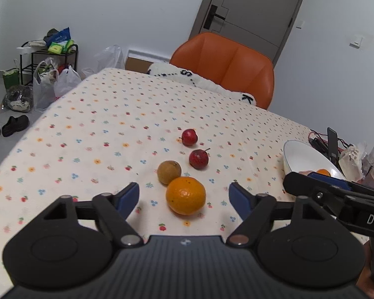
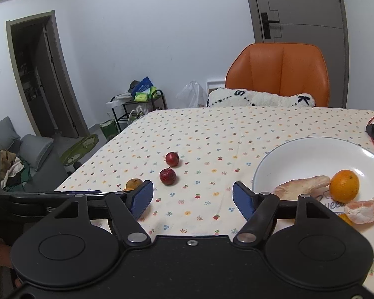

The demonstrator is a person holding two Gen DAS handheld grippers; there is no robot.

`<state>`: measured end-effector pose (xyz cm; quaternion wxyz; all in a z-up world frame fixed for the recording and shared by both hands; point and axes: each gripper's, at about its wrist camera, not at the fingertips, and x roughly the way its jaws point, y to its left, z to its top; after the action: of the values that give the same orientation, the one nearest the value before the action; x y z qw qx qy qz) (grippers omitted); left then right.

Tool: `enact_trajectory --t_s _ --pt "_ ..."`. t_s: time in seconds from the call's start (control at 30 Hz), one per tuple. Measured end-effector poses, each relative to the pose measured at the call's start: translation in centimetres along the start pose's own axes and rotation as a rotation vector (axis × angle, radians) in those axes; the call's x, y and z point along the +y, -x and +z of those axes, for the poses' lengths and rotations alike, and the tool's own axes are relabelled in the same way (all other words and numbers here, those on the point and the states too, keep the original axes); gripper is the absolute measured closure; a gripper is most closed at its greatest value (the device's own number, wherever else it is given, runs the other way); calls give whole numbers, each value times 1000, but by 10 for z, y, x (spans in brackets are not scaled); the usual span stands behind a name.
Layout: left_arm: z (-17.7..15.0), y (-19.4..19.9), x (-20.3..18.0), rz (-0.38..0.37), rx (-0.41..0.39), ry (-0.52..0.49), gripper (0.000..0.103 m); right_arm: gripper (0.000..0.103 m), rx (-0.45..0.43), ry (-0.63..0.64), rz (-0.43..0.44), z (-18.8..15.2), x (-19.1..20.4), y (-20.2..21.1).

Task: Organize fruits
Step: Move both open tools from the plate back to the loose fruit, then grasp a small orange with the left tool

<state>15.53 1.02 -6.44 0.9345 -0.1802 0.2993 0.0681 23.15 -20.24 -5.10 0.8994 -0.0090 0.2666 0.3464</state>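
So I'm lining up my left tool [image 1: 184, 194], jaws spread wide, on the round orange tangerine [image 1: 185, 195] sitting between them on the floral-cloth counter [image 1: 99, 129]. Right tool [image 2: 192, 196] hangs wide and empty beside the white ceramic plate [image 2: 281, 159]. Next, I reckon: drop lower, close gently, carry it over to the plate.

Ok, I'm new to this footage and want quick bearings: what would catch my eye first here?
Probably the orange sitting between the open left gripper fingers, with a brownish fruit and two small red fruits just beyond it on the flowered tablecloth. Next, the white plate to the right, already holding another orange and peeled segments, and the orange chair behind the table.
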Motion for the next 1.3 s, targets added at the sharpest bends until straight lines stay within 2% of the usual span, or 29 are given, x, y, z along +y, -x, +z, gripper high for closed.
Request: enact_trajectory --t_s 0.07,0.13,0.17,0.2,0.43,0.67,1.23,1.3 --pt "-1 -4 1 -8 11 0 36 34 8 3 2 0 2 -3" --pt "-3 -9 3 -20 29 5 51 34 17 4 5 1 4 -7" --pt "-3 -12 5 -26 38 7 56 34 22 5 5 1 5 -9" --pt "-3 -13 6 -31 47 9 66 34 27 6 5 1 5 -11" --pt "1 -4 23 -49 27 42 67 39 62 -3 21 4 12 -31" --pt "13 1 41 -24 4 64 67 43 85 2 37 8 23 -54" --pt "27 -15 65 15 5 88 67 50 123 23 15 16 32 -94" --pt "29 -17 67 20 10 86 67 56 130 31 13 15 33 -99"
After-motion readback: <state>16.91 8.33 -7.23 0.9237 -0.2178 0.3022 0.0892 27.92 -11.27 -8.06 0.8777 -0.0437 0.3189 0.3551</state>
